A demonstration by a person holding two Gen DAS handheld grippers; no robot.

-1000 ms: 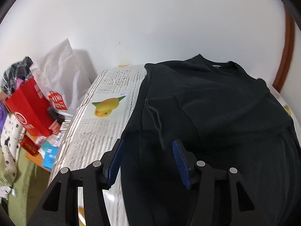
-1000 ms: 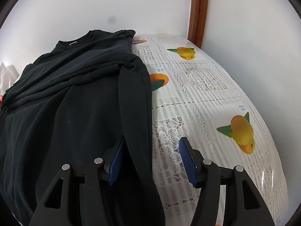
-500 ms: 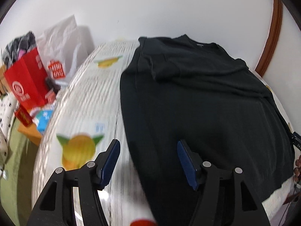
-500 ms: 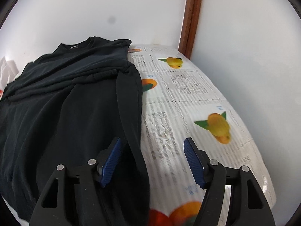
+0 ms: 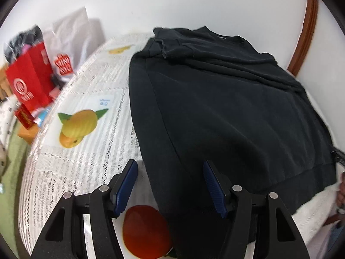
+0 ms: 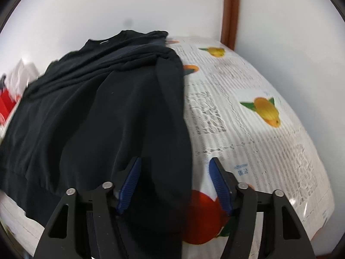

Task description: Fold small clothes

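A black long-sleeved top [image 5: 226,108] lies flat on the table, collar at the far end and hem near me. My left gripper [image 5: 169,166] hovers open over the top's near left corner; the left side edge runs between its blue pads [image 5: 126,185], which do not press on it. In the right wrist view the same top [image 6: 86,112] has a sleeve [image 6: 170,99] folded down along its right edge. My right gripper [image 6: 175,163] straddles that sleeve's lower end. Its jaws are closing, with the cloth between them and the pads still apart from it.
A white lace tablecloth [image 5: 86,161] printed with fruit covers the table [image 6: 258,151]. A red bag [image 5: 30,82] and a white plastic bag [image 5: 69,38] stand off the left side. A white wall and a brown frame [image 6: 231,10] stand behind. Fingers [image 5: 340,192] show at the right edge.
Both grippers have drawn back along the top's sides toward the near hem. The left moved from the mid left edge to the lower left corner; the right slid down the folded sleeve.
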